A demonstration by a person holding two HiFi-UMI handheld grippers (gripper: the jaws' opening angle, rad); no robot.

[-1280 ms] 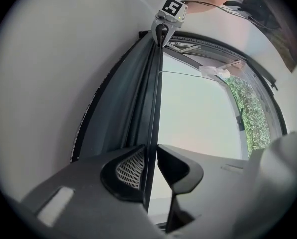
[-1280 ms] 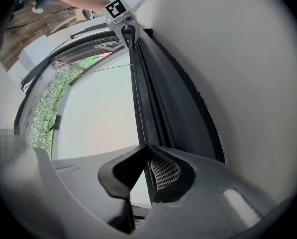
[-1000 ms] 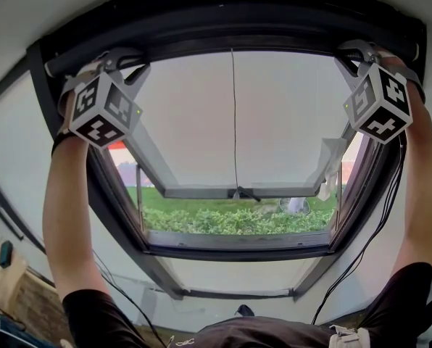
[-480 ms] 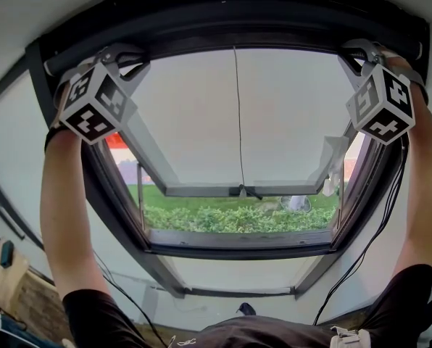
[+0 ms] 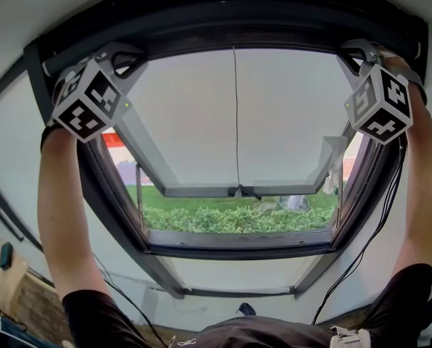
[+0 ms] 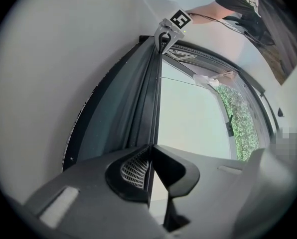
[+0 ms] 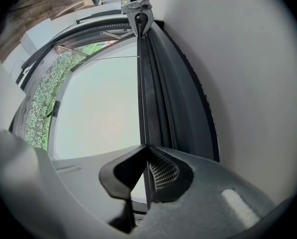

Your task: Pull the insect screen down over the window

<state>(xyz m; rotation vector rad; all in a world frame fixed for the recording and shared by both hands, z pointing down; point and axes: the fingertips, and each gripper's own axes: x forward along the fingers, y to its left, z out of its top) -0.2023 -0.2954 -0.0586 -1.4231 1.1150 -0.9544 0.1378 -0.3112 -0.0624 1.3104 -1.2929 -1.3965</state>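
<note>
The insect screen's dark pull bar [image 5: 234, 36] runs across the top of the roof window frame [image 5: 93, 194], with the screen rolled up behind it. My left gripper [image 5: 123, 55] is at the bar's left end. In the left gripper view its jaws [image 6: 149, 147] are closing, and the pads meet on the bar's thin edge [image 6: 153, 93]. My right gripper [image 5: 357, 49] is shut on the bar's right end, and its pads [image 7: 146, 147] pinch the same edge [image 7: 141, 83]. Each gripper view shows the other gripper far along the bar.
A thin cord [image 5: 235, 122] hangs from the bar's middle down to the tilted-out window sash [image 5: 238, 191]. A green hedge [image 5: 238, 220] lies outside. White sloped wall surrounds the frame. Cables [image 5: 368, 245] trail from the right gripper along the arm.
The left gripper has shifted a little left and up along the bar, and its cube has turned. The right gripper has stayed put.
</note>
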